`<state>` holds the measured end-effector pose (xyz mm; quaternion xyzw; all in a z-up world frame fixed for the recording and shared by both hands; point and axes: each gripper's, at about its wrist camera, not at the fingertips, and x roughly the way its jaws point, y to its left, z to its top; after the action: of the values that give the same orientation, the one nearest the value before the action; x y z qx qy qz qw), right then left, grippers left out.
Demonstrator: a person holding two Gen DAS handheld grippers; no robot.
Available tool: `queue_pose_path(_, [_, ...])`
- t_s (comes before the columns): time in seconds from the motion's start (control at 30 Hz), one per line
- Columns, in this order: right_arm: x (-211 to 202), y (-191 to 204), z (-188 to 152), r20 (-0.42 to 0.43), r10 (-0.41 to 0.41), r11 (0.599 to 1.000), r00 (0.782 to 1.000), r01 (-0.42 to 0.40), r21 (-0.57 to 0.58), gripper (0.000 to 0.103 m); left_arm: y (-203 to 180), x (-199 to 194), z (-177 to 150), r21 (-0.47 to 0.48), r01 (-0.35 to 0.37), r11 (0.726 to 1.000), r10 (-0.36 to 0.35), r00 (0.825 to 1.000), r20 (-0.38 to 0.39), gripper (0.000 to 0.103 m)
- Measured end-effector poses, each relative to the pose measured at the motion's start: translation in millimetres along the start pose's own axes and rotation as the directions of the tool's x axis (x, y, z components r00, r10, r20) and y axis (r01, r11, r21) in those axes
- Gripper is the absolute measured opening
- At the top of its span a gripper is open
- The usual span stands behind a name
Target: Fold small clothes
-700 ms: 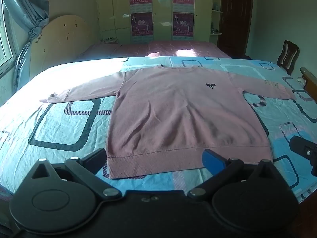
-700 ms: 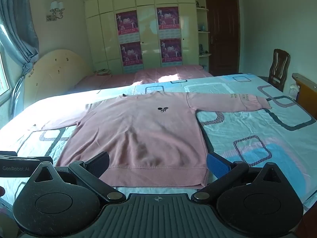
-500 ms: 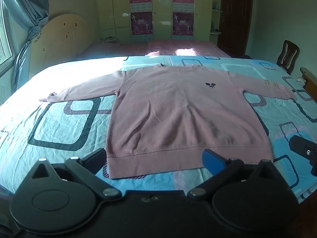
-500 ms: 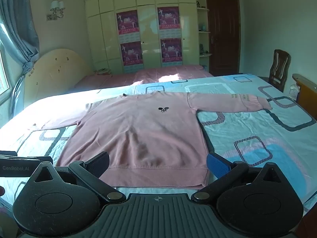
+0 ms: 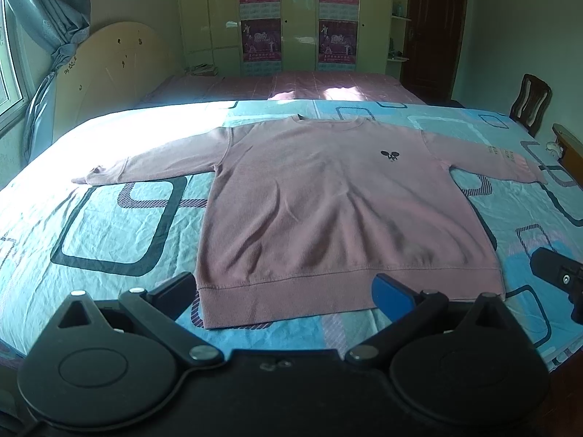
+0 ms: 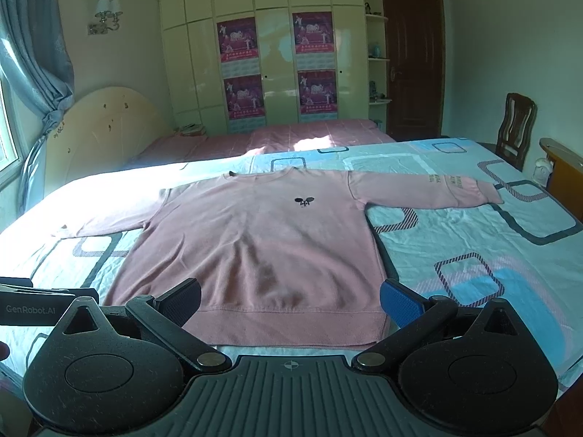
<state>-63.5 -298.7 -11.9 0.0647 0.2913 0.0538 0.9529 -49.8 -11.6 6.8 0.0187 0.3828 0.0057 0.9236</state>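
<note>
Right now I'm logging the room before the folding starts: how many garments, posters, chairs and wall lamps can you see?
Pink sweatshirt, spread flat on the bedsheet: 1
Posters on the wardrobe doors: 4
Wooden chair: 1
Wall lamp: 1
Total: 7

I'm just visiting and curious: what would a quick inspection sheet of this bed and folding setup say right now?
Surface: bed sheet, blue with square patterns, lightly wrinkled.
Job's things: pink sweater lying flat, front up, sleeves spread, unfolded.
Clutter: nothing seen on the sheet.
Grippers: left gripper open over the hem; right gripper open, also at the hem; neither holds anything.
Cables: nothing seen.
Surroundings: wardrobe with posters, wooden chair, curtain, second bed.
</note>
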Motion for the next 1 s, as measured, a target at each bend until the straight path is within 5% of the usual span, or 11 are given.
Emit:
queue_pose_path(0.8, [7, 8, 2, 0.055, -0.027, 0.998, 0.998, 0.030, -0.059, 0.103, 7, 10, 4, -0.012, -0.001, 1.000, 0.001, 1.000, -0.011, 0.103])
queue_pose_path(1.0, [15, 7, 5, 0.009, -0.033, 0.998, 0.999, 0.033, -0.056, 0.103, 8, 15, 7, -0.015, -0.008, 1.000, 0.008, 1.000, -0.016, 0.103])
